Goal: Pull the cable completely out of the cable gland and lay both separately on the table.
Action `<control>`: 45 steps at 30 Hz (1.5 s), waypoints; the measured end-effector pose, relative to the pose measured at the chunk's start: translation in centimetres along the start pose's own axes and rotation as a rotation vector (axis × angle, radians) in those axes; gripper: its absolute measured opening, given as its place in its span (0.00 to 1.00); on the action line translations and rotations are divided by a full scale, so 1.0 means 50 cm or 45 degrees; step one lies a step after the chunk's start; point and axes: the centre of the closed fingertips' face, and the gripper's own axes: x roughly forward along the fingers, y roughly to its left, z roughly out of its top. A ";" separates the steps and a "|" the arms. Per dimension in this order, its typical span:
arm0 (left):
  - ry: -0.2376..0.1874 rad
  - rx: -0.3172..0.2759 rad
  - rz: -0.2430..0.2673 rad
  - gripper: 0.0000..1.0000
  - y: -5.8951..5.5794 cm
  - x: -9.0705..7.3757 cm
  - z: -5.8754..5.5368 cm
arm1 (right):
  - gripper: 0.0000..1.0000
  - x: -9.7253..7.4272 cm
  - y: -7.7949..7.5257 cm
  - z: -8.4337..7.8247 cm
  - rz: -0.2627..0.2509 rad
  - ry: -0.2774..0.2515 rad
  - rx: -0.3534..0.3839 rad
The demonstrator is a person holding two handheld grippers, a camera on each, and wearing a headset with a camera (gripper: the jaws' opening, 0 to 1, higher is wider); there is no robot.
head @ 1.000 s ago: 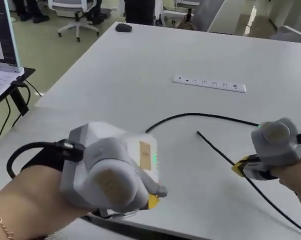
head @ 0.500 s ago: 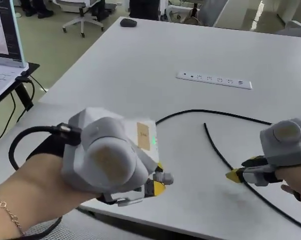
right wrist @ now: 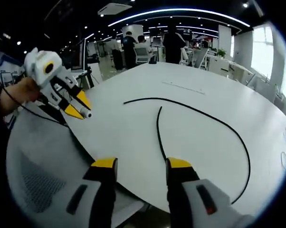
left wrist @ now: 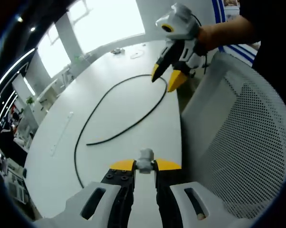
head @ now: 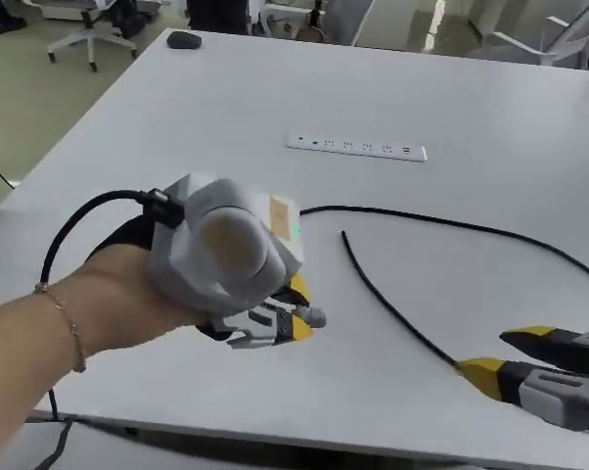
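The right claw has opened and drawn back to the lower right, leaving the cable loose mid-frame on the desk. The left claw stays clamped on the gland at lower centre. Extraction appears complete, and the gland remains to be set down.

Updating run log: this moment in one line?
left gripper: shut on cable gland | right gripper: open | cable: on table, free

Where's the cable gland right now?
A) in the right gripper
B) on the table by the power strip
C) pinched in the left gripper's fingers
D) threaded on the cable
C: the small grey cable gland sits clamped at the tips of the left gripper, the black cable lies bare on the table, and the right gripper is open and empty.
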 end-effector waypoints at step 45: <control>-0.054 -0.824 0.464 0.39 -0.024 -0.316 -0.173 | 0.39 -0.001 0.094 -0.024 0.211 0.135 -0.034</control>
